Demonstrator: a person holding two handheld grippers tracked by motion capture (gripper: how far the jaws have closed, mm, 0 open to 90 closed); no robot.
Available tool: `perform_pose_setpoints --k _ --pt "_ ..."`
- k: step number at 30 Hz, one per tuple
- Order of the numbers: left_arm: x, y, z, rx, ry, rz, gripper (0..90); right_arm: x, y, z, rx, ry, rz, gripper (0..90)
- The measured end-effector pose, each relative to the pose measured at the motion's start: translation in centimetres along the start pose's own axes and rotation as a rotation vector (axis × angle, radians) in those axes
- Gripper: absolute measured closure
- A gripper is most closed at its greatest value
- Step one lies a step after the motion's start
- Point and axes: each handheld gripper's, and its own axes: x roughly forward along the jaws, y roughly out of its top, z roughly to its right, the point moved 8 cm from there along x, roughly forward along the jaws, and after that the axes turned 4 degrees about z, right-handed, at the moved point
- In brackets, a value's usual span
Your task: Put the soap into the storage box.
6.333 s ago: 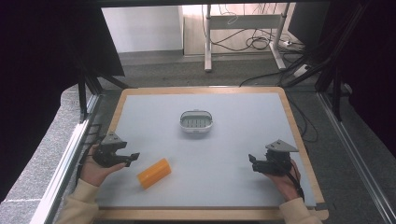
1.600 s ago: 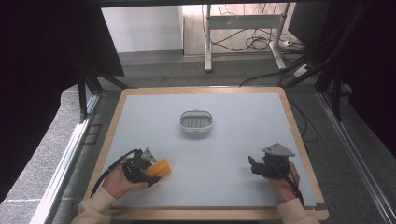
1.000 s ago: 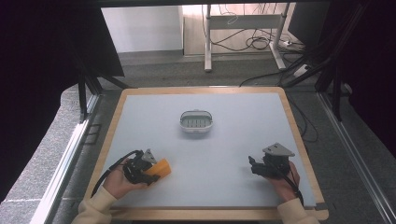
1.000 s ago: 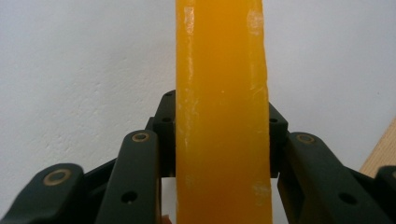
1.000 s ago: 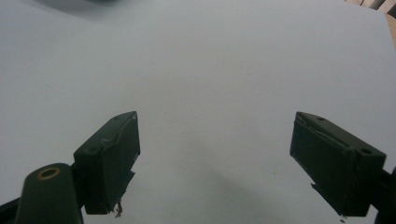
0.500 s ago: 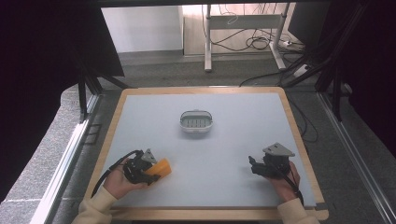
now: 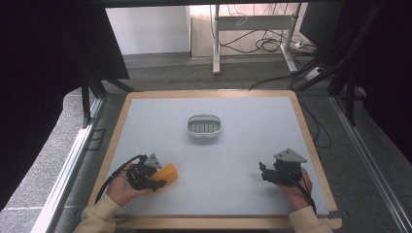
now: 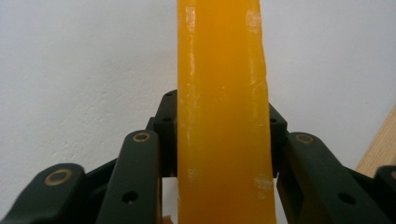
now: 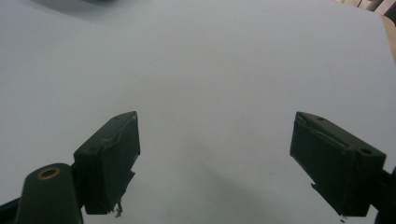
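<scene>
Near the bench's (image 7: 243, 160) front-left corner, your left hand-held gripper (image 7: 154, 178) has its jaws clamped on both sides of the orange block (image 7: 165, 173). Your right hand-held gripper (image 7: 265, 172) sits front-right, jaws spread wide, holding nothing. White slotted dish (image 7: 204, 128) is mid-bench, well apart from both.

The desk (image 7: 291, 126) lies open across most of its grey top; only a small white tray (image 7: 204, 128) stands near the middle toward the far edge. Bare surface runs between the left gripper (image 7: 158, 178) with its orange block (image 7: 165, 174) near the left front corner and the wide-jawed right gripper (image 7: 263, 172) near the right front corner
</scene>
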Motion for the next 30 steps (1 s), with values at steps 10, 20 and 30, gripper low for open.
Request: perform_pose_setpoints --k 10,20,30 --pt "-0.8 0.3 -0.3 -0.011 0.007 0.027 62.0 0.0 0.0 0.0 0.001 -0.001 0.002 16.2" --pt "-1.5 1.0 -0.8 -0.021 0.013 0.044 62.0 -0.1 0.1 0.0 0.005 0.003 0.007 16.2" --pt "-2.1 2.0 -1.0 -0.019 0.016 0.058 62.0 -0.2 0.2 0.0 0.014 0.006 0.01 16.2"
